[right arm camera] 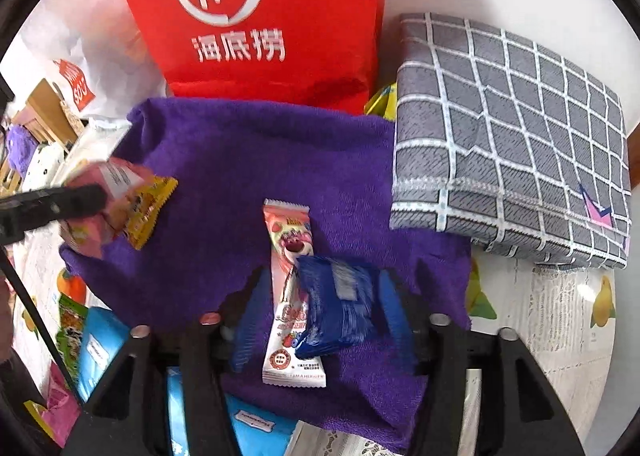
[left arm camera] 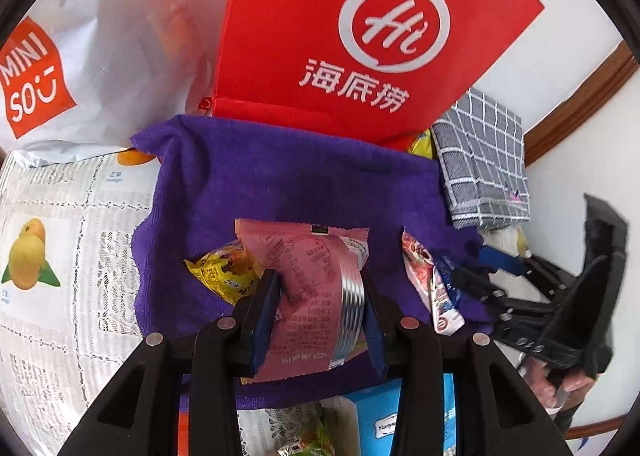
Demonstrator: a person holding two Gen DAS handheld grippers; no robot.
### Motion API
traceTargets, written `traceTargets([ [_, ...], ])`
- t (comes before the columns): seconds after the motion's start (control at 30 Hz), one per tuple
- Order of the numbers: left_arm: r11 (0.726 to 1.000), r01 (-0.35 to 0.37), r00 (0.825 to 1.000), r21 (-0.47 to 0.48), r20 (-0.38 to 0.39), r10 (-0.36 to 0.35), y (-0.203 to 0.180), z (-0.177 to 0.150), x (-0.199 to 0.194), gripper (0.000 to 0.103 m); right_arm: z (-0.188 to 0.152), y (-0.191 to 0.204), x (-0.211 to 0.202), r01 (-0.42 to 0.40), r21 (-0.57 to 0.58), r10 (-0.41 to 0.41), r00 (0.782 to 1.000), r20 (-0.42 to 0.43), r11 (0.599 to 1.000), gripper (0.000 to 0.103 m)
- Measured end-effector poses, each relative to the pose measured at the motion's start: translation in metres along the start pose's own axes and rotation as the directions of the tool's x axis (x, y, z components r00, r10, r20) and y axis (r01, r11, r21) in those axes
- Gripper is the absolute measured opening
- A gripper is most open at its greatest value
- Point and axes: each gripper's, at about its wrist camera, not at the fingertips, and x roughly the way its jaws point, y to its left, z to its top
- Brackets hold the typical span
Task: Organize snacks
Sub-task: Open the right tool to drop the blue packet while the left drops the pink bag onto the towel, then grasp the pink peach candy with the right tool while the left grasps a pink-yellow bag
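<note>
Laying snacks out on the purple towel. Lower centre of the left wrist view: the left gripper is clamped on a pink snack packet above the towel, a yellow packet just beside it. Lower centre of the right wrist view: the right gripper stands with jaws apart; a blue packet sits blurred between them, beside a strawberry packet lying on the towel. Next, probably, the pink packet needs lowering onto bare towel and releasing.
</note>
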Motion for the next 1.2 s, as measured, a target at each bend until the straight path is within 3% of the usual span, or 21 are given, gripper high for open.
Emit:
traceTargets([
  [0.17,1.000,-0.005,1.000,0.005,-0.015,0.005,-0.004,-0.001,0.006,0.039,0.004,-0.008,-0.012,-0.012,0.031,0.012,1.000,0.021,0.999,0.064],
  [0.33,1.000,-0.024,0.999,-0.012,-0.046,0.024,-0.001,0.000,0.012,0.046,0.005,-0.006,-0.034,-0.022,0.020,0.020,0.997,0.074,1.000,0.064],
  [0.5,0.999,-0.040,0.998,-0.019,-0.050,0.039,0.000,0.001,0.009,0.070,0.004,0.004,-0.055,-0.026,-0.010,0.027,0.993,0.114,1.000,0.064],
  [0.57,0.999,-0.047,0.998,-0.021,-0.039,0.046,-0.001,0.001,0.004,0.073,0.003,0.009,-0.061,-0.028,-0.024,0.030,0.991,0.129,0.999,0.064],
  [0.73,0.999,-0.038,0.999,-0.012,-0.013,0.037,-0.002,0.002,-0.011,0.073,0.002,0.023,-0.078,-0.017,-0.025,0.021,0.983,0.185,1.000,0.064],
  [0.93,0.999,-0.026,0.997,0.041,0.068,0.023,-0.014,-0.002,-0.047,0.073,-0.012,0.034,-0.112,-0.005,0.028,-0.003,0.961,0.278,1.000,0.064],
  [1.07,0.993,-0.031,0.991,0.114,0.133,0.015,-0.035,-0.008,-0.077,0.073,-0.030,0.037,-0.130,-0.047,0.095,0.018,0.959,0.282,0.994,0.064],
  [1.2,0.989,-0.023,0.981,0.149,0.192,-0.006,-0.043,-0.027,-0.110,0.073,-0.058,0.046,-0.139,-0.055,0.128,0.021,0.966,0.256,0.990,0.054],
])
